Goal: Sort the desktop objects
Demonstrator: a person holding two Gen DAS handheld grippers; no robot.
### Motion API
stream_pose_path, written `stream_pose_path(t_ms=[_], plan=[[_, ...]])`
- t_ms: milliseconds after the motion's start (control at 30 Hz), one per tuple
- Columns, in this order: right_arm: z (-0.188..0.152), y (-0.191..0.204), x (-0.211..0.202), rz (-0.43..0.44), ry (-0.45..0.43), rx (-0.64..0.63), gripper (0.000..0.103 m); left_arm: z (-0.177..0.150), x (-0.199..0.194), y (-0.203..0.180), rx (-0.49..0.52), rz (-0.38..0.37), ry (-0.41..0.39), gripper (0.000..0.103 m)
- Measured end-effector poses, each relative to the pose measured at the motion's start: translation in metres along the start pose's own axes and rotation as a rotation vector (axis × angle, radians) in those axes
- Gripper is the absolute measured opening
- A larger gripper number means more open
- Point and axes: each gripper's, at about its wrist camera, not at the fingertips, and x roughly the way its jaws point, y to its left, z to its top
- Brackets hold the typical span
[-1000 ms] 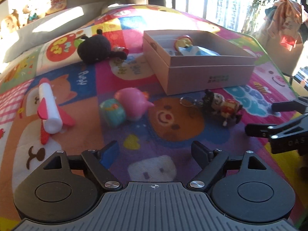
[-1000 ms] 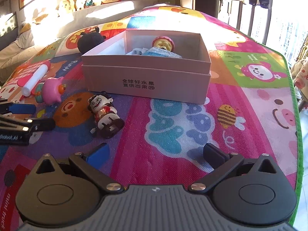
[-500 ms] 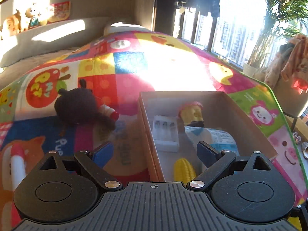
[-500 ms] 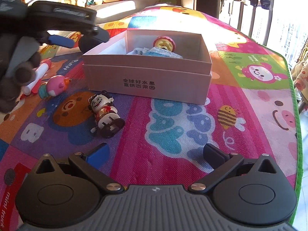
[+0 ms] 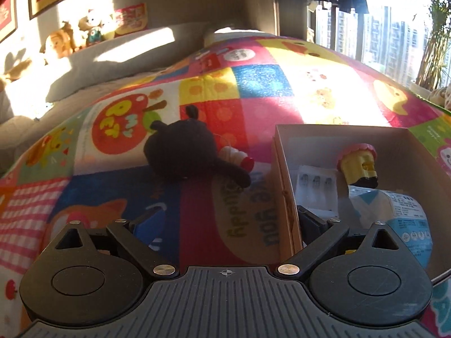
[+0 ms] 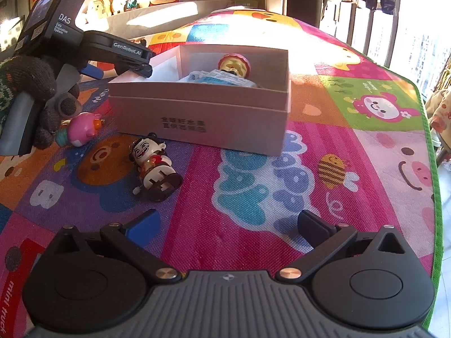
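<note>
Fingers of the left gripper (image 5: 225,222) are opening empty over the open beige cardboard box (image 5: 284,186); its yellow corn toy is now lying inside, barely visible. Right gripper (image 6: 225,225) fingers are staying apart, idle.

You have one open box (image 6: 203,112) on one play mat (image 6: 352,140). Inside it you can count three items: one figurine (image 5: 359,163), one white tray (image 5: 315,188), one blue-and-white packet (image 5: 394,211). Outside it, three toys: one black plush (image 5: 183,152), one pink toy (image 6: 80,128), one wind-up figure (image 6: 153,169).
</note>
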Motion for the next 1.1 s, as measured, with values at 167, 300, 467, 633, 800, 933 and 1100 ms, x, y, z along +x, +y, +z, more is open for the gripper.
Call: stream_pose_path(t_ms=[167,300,467,633,800,933,1100], plan=[[0.000,0.000,0.000,-0.002,0.000,0.000,0.103,-0.010,-0.002,0.017,-0.052,-0.019,0.031,0.099],[0.002,-0.002,0.001,-0.012,0.004,0.002,0.103,-0.026,-0.010,0.022,-0.124,-0.187,0.093,0.099],[0.028,-0.012,-0.011,-0.067,-0.078,0.029,0.103,-0.032,-0.027,0.018,-0.127,-0.278,0.090,0.099],[0.064,-0.004,0.004,-0.163,-0.086,-0.100,0.103,-0.034,-0.046,0.018,-0.121,-0.299,0.046,0.099],[0.087,-0.002,0.031,-0.219,-0.084,-0.112,0.103,-0.051,-0.082,0.031,-0.075,-0.266,-0.028,0.101],[0.089,-0.004,0.029,-0.208,-0.117,-0.087,0.103,-0.081,-0.103,0.033,0.024,-0.259,-0.017,0.102],[0.072,-0.005,0.007,0.060,-0.086,0.000,0.103,-0.110,-0.100,0.027,0.090,-0.244,0.026,0.103]])
